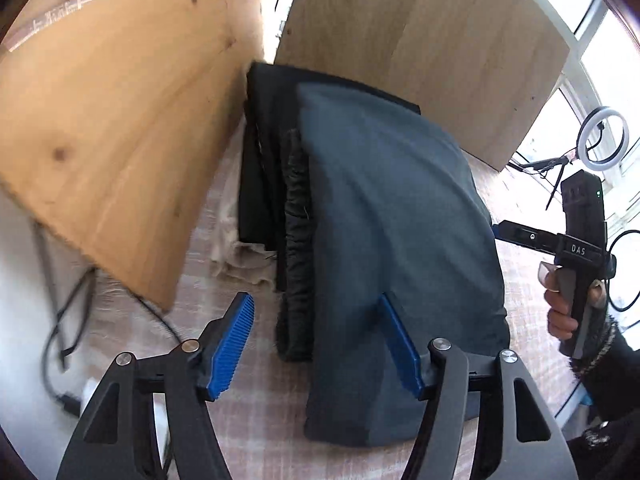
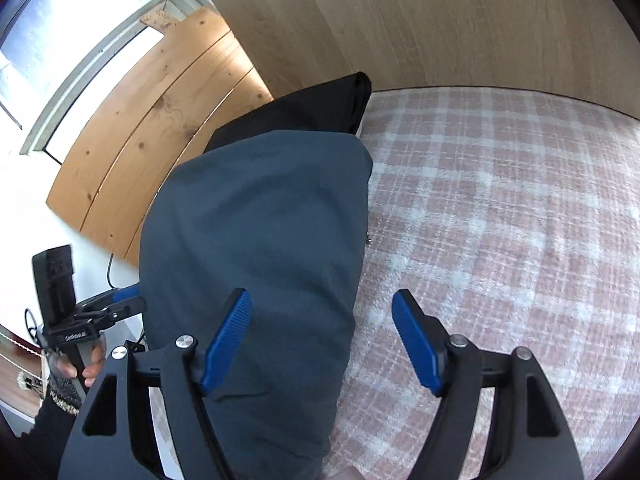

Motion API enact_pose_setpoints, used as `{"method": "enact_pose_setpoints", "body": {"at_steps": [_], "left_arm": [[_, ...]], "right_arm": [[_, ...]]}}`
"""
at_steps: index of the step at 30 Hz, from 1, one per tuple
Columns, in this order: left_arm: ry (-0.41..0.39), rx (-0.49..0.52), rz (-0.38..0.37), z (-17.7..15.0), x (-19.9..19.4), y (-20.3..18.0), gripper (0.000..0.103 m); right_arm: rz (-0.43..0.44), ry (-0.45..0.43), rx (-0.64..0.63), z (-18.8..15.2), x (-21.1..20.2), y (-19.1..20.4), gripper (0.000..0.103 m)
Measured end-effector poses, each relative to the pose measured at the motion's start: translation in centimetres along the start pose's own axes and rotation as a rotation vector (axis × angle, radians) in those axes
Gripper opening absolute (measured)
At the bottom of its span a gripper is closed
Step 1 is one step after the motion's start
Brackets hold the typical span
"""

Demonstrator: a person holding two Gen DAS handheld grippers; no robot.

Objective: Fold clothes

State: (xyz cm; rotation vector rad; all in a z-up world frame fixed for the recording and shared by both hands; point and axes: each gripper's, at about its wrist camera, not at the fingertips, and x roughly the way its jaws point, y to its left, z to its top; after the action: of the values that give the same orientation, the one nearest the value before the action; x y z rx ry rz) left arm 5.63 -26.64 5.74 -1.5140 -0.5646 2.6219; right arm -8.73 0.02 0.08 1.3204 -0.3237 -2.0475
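Both grippers, left (image 1: 316, 344) and right (image 2: 322, 344), are hanging wide open over the grey fold (image 1: 392, 216), gripping nothing.

The grey folded garment (image 1: 396, 240) covers most of the black clothes (image 1: 268, 152) under it; only their left edges show. My right finger (image 1: 400, 344) partly sinks behind its fabric. In the right wrist view the garment (image 2: 256, 248) runs off the bottom edge and hides most of my left gripper (image 2: 120, 304).
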Motion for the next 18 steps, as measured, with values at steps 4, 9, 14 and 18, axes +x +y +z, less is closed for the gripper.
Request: {"method": "enact_pose_setpoints", "body": {"at_steps": [4,9,14,18], "left_arm": [[0.036,-0.031,-0.052,0.5,1.5,1.1,0.071],[0.051,-0.085,-0.14,0.7,0.7,2.0,0.07],[0.047,-0.043,-0.128,0.6,-0.2,0.9,0.072],[0.134,-0.015,-0.127,-0.1,1.7,-0.1,0.074]], "right_arm": [[0.018,0.033,-0.002,0.3,1.2,-0.2,0.072],[0.094,0.069,0.02,0.5,2.6,-1.3,0.072],[0.148,0.073,0.05,0.4,2.7,-2.5,0.072],[0.16,0.079,0.016,0.4,3.0,-2.1,0.072]]}}
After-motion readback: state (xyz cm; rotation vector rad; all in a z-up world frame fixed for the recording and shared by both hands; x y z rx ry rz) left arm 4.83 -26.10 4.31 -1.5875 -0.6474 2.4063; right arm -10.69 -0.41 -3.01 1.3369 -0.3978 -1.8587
